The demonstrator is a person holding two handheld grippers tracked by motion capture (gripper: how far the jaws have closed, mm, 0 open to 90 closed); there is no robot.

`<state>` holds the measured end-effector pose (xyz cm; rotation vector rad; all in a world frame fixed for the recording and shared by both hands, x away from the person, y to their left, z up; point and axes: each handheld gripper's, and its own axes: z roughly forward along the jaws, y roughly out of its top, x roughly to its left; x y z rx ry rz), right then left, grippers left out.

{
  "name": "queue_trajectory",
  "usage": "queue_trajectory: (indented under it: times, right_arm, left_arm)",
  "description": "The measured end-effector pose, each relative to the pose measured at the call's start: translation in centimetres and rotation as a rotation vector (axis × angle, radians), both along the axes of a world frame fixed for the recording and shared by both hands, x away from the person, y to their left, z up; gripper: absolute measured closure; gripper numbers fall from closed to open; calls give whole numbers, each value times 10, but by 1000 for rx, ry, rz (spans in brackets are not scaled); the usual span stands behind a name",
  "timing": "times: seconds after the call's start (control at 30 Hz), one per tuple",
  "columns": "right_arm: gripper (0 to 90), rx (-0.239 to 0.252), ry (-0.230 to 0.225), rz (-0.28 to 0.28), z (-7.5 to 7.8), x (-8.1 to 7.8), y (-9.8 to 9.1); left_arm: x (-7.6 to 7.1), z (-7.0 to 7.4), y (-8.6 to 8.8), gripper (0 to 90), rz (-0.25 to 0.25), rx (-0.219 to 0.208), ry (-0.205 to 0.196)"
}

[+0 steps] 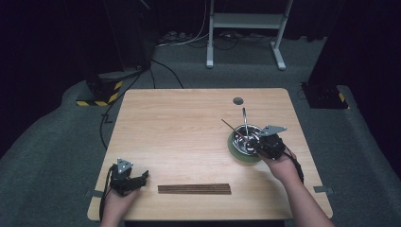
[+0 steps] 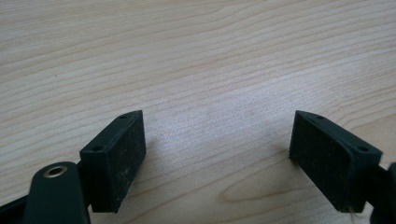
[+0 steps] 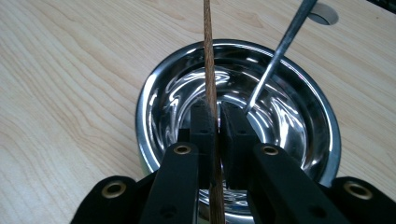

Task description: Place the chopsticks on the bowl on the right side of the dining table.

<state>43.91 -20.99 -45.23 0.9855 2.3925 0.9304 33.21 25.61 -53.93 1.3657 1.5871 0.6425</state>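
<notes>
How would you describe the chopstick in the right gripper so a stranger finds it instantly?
Look to the steel bowl on the table's right side. Above it the right gripper pinches a single brown chopstick. The metal utensil beside it is silver, leaning in the bowl.

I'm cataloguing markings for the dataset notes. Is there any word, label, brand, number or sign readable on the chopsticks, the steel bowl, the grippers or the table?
None can be read.
The wooden chopstick in the right gripper: plain.
The steel bowl and the metal utensil in it: no marking.
The left gripper pads and the table: bare.
The yellow-black hazard stripes on the floor stand: a pattern, no text.
</notes>
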Motion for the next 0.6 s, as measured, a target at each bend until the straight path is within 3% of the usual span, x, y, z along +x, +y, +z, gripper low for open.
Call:
queue_trajectory:
  times: [0.43,0.6]
  right_arm:
    - [841,-5,11,-23,-6,10,0]
    - [841,-14,16,-5,-8,13,3]
  left_arm:
    - [0,0,0,184,0,-1,-1]
    - [0,0,0,185,-1,0,0]
